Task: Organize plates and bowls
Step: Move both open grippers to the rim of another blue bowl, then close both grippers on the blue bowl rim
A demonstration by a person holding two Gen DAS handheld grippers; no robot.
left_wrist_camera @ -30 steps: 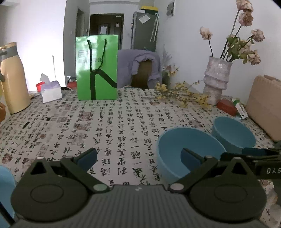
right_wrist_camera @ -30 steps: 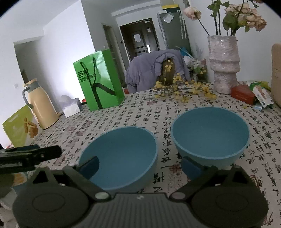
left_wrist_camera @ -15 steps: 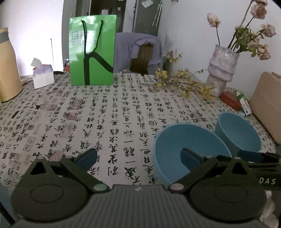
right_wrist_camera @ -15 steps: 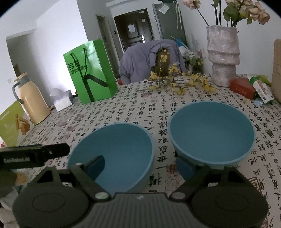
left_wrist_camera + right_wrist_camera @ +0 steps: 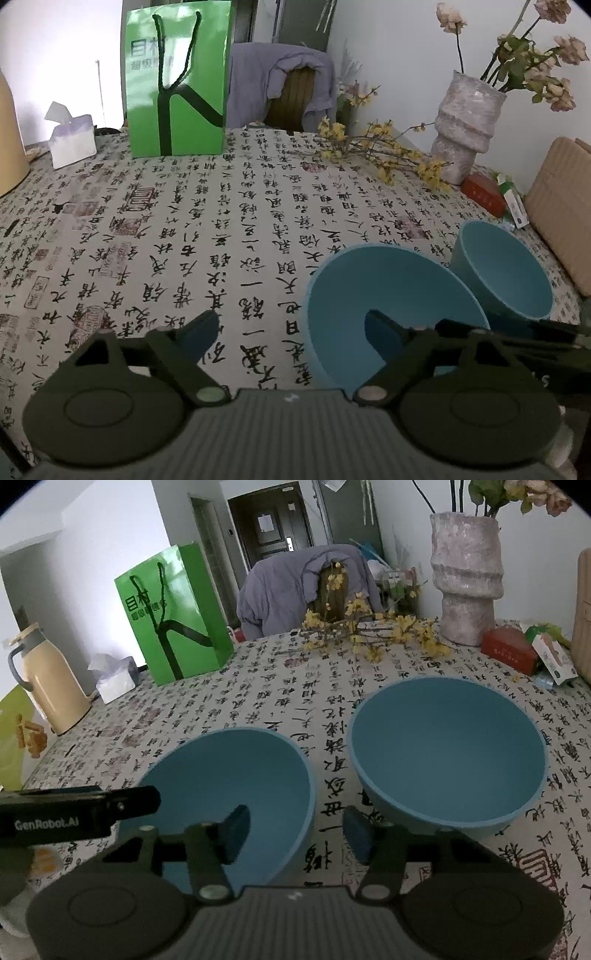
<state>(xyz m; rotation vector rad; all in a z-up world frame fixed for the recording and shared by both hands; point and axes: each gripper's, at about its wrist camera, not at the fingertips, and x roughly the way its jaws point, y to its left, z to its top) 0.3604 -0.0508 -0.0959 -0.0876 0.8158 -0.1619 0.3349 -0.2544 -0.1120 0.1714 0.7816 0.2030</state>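
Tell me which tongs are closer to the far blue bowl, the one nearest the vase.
Right. The right tongs straddle the near bowl's right rim, beside the far bowl. The left tongs straddle the near bowl's left rim, with that bowl between them and the far one.

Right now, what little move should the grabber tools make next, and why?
Probably the right tool should finish closing on the near bowl. Its jaws have just been closing and straddle that bowl's rim, one pad inside, one outside, not yet pressing. The left tool straddles the same bowl's other side, open. The second bowl sits apart, ready for stacking.
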